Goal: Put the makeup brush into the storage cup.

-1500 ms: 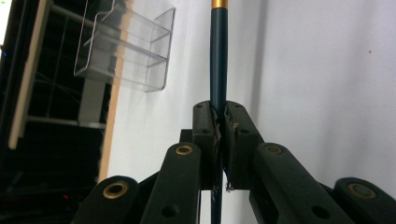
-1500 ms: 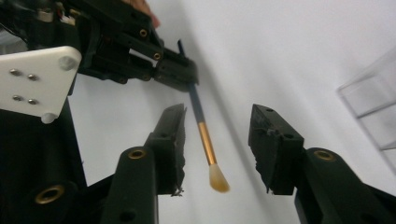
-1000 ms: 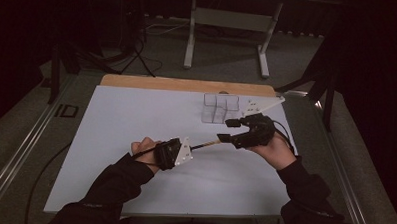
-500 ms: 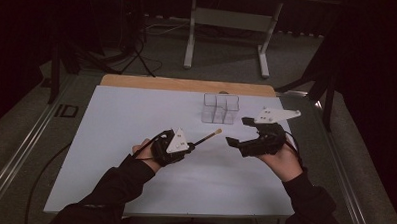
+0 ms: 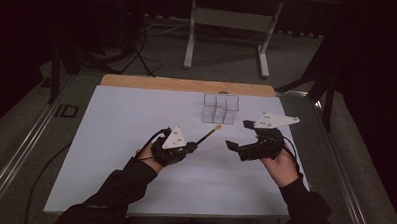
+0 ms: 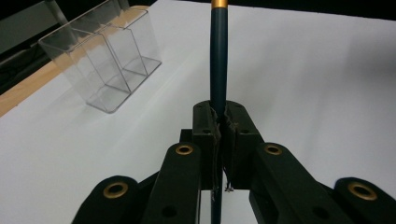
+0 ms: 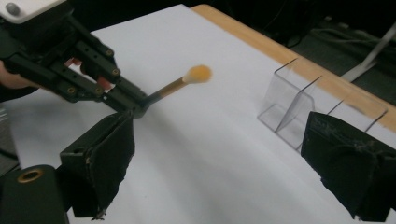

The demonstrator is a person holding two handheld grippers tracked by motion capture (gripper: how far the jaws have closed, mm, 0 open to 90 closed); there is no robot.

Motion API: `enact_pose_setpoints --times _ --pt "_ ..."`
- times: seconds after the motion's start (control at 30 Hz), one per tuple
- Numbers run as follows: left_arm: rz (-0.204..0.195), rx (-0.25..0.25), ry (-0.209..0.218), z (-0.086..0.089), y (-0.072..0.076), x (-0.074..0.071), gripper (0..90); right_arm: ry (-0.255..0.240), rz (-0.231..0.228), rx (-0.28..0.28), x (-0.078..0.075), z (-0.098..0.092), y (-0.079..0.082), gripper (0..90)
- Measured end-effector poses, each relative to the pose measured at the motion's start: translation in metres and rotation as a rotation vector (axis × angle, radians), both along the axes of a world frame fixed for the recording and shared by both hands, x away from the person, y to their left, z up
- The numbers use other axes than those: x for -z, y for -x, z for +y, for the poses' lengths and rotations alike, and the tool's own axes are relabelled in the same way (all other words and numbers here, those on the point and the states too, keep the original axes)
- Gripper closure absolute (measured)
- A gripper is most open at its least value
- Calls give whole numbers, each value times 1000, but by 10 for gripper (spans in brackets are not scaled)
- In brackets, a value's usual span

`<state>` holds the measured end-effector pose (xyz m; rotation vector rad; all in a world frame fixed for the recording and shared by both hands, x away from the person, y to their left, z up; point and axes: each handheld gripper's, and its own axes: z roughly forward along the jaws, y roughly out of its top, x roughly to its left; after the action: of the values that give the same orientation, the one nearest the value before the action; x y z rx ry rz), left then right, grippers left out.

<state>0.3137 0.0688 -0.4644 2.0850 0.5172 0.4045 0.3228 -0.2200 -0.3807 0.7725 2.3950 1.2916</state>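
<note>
- The left claw (image 5: 189, 147) is clamped on a brush (image 5: 207, 134); in the left gripper view its jaws press together on the dark handle (image 6: 218, 70), which runs straight up from between them to a gold band at the top edge.
- In the high view the brush juts from the left claw toward the far right, its pale tip raised above the white desk (image 5: 110, 139) and ending just short of the clear box (image 5: 220, 109).
- The right claw (image 5: 239, 136) stands wide apart and has just been opening; nothing lies between its jaws.
- In the right gripper view the two black pads (image 7: 109, 163) frame bare desk, with the left claw (image 7: 135, 109) and the brush (image 7: 180, 84) beyond them, the orange tip blurred.
- The right claw is near the brush tip in the high view, to its right, not touching it.
- The clear box has upright dividers that split it into compartments; it sits on the desk toward the far edge, close to the wooden strip (image 5: 187, 85).
- In the left gripper view the box (image 6: 105, 60) lies left of the handle, apart from it.
- Both forearms in dark sleeves (image 5: 118, 189) come in from the near edge, a hand on each gripper.
</note>
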Motion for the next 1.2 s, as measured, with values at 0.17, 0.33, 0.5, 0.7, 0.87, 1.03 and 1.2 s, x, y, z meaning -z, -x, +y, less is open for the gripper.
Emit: enact_pose_setpoints --times 0.17,0.33,0.5,0.7,0.87,1.03,1.2 --pt "21 -20 55 2 -1 3 847 -47 -51 25 -3 -4 4 88" --pt "40 -28 107 2 -2 7 847 -41 -60 -12 -7 -2 8 96" --pt "56 -44 177 5 -4 11 847 -57 -133 22 -9 -2 13 139" --pt "68 -46 223 5 -5 17 847 -72 -135 5 -8 -2 15 151" --pt "97 -53 277 3 -6 22 847 -86 -130 39 -8 1 17 102" --pt "104 -55 308 -1 -6 24 847 -99 -106 114 -10 8 16 93" --pt "105 -58 332 -5 -6 26 847 -93 -79 159 -11 15 15 94"
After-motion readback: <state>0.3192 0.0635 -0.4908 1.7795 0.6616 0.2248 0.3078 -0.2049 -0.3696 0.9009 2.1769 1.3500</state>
